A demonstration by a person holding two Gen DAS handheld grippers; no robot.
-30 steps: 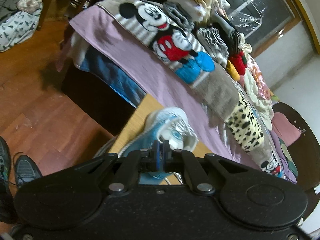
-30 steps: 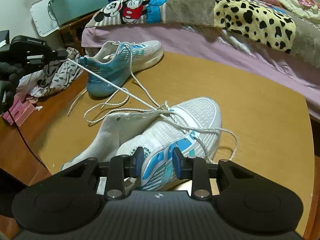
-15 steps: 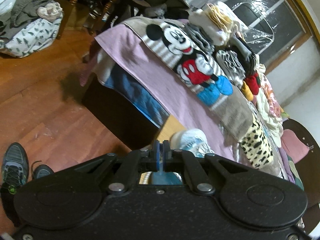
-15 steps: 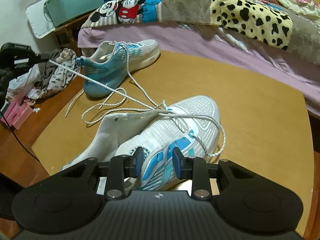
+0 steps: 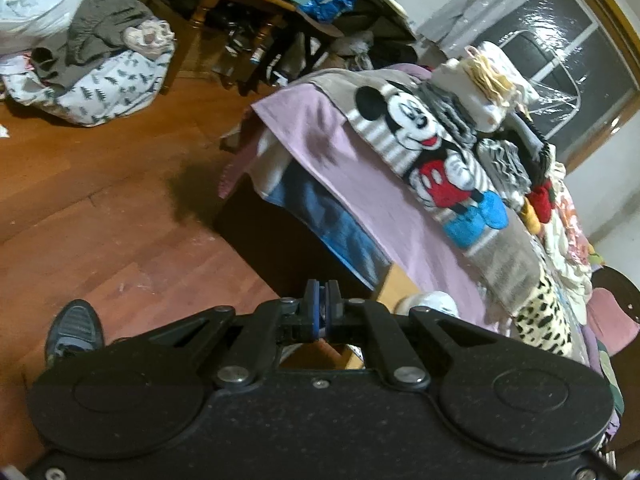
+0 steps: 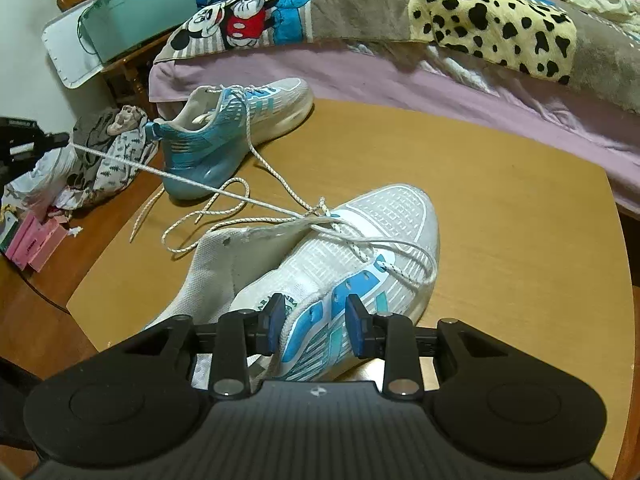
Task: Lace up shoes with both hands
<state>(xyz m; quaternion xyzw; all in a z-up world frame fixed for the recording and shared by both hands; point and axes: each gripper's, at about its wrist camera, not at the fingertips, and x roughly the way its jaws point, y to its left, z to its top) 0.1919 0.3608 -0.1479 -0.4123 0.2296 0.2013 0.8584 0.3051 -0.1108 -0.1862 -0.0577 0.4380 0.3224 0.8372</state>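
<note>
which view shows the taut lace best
The right wrist view: the taut lace runs in full from the near shoe on the table out to the left gripper at the frame's left edge. The left wrist view shows only closed jaws; no lace is discernible there.

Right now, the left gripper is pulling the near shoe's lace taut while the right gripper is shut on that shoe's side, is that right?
Not quite: the right gripper is open, its fingers straddling the near shoe. The right wrist view shows the gap. The left gripper does pull the lace taut.
</note>
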